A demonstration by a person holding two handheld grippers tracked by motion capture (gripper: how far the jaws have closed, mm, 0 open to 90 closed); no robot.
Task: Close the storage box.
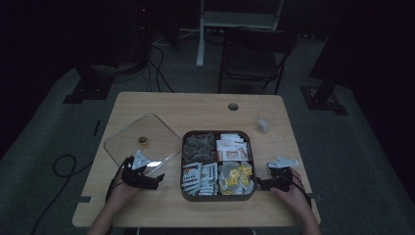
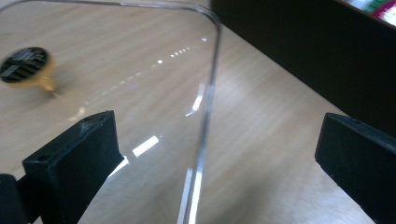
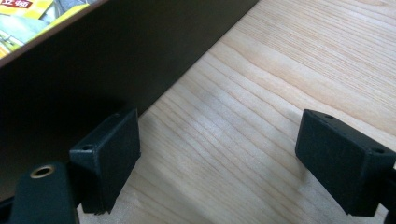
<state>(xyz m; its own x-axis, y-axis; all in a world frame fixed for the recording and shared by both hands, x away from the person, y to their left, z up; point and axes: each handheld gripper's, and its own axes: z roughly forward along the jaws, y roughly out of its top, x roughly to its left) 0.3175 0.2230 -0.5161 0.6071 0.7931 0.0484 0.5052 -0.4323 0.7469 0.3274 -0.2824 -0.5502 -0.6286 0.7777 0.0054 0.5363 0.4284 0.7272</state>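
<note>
On the light wooden table (image 1: 161,105), these things lie as follows:

Tray: a dark brown square tray with four compartments (image 1: 218,198) sits at the near middle of the table, between the two grippers.
Tray contents: grey-green packets fill the far left compartment, white and orange sachets the far right, white and red sachets the near left, yellow and white packets the near right.
Lid: a clear square plastic lid with rounded corners (image 1: 122,134) lies flat on the table just left of the tray, with a small gold and black round knob (image 1: 142,140) at its middle.
Left gripper: the black left gripper (image 1: 157,179) rests at the lid's near right corner, held in the person's left hand (image 1: 121,192).
Left jaws: spread wide and holding nothing; in the left gripper view the lid's right edge (image 2: 205,121) runs up between them, with one jaw over the lid and the other over bare wood beside the tray's dark wall (image 2: 303,51).
Right gripper: the black right gripper (image 1: 259,184) sits low just beside the tray's near right corner, held in the person's right hand (image 1: 292,188).
Right jaws: released and empty; in the right gripper view one jaw lies close against the tray's dark side wall (image 3: 93,70), whether touching I cannot tell, and the other stands apart over the wood.
Cup: a small clear plastic cup (image 1: 264,122) stands beyond the tray toward the far right.
</note>
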